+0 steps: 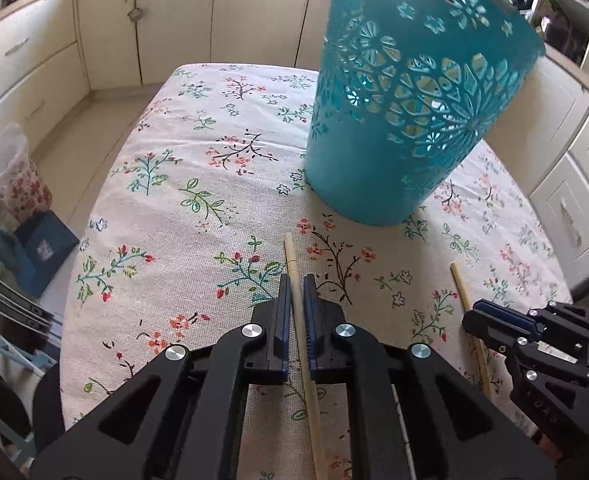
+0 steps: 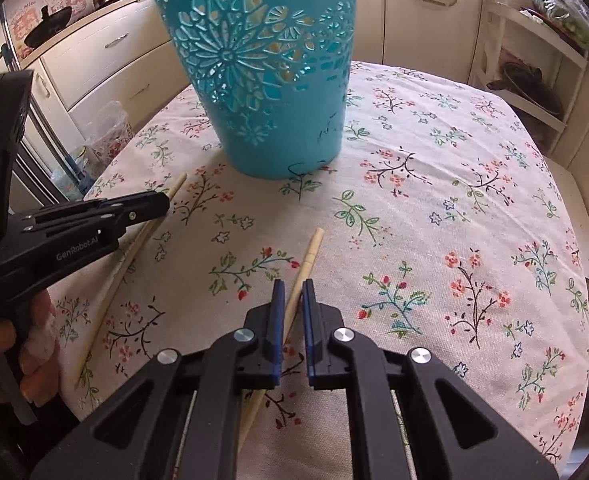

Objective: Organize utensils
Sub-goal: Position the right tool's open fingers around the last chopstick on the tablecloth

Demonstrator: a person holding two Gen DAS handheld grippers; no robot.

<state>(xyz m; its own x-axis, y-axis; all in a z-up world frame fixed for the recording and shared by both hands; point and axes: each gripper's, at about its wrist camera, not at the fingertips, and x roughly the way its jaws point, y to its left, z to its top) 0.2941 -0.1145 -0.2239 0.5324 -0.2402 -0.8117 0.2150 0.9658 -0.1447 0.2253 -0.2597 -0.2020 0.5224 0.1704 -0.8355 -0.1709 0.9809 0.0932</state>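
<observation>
Wooden and pale, the left chopstick (image 1: 299,320) is lying flat on the floral-clothed table (image 1: 182,184), and the left tongs (image 1: 296,280) are straddling it, parted with gaps showing, not yet clenching. Beyond, the teal perforated plastic holder (image 1: 394,152) is standing upright with nothing visibly poking out. Further right, the right chopstick (image 2: 302,276) is also lying flat between the parted right tongs (image 2: 292,285). Both sticks are awaiting lifting, so the sorting seems barely begun.

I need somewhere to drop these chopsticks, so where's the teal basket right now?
The teal basket stands upright on the flowered tablecloth, ahead of both grippers, just beyond the tips of the two chopsticks.
</observation>
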